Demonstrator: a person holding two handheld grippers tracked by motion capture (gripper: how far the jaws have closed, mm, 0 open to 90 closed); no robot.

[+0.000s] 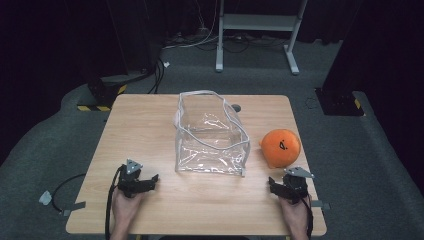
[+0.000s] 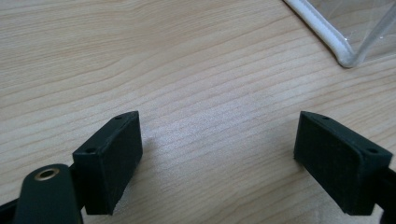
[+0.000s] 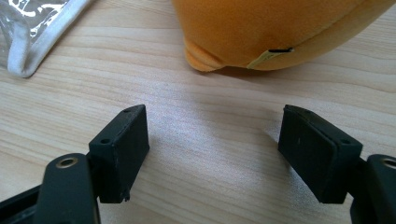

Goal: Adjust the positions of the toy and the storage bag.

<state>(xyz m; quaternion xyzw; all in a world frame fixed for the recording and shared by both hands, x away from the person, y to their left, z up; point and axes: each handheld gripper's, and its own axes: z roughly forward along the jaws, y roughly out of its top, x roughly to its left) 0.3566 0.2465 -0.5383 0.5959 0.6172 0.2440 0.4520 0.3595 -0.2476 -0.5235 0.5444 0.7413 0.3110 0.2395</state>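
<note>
1. A wooden table (image 1: 150, 130) stands in a dark room.
2. The right gripper (image 3: 212, 154) rests low with jaws apart, holding nothing, near the orange plush toy (image 1: 281, 147).
3. The left gripper (image 2: 219, 158) gapes empty near the clear bag (image 1: 210, 135).

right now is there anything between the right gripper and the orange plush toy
Nothing: in the right gripper view, only bare wooden table lies between the open right gripper and the orange plush toy.

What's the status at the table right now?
Left gripper open, empty. Right gripper open, just short of orange plush. Clear bag upright, mid-table. Nothing between.
</note>
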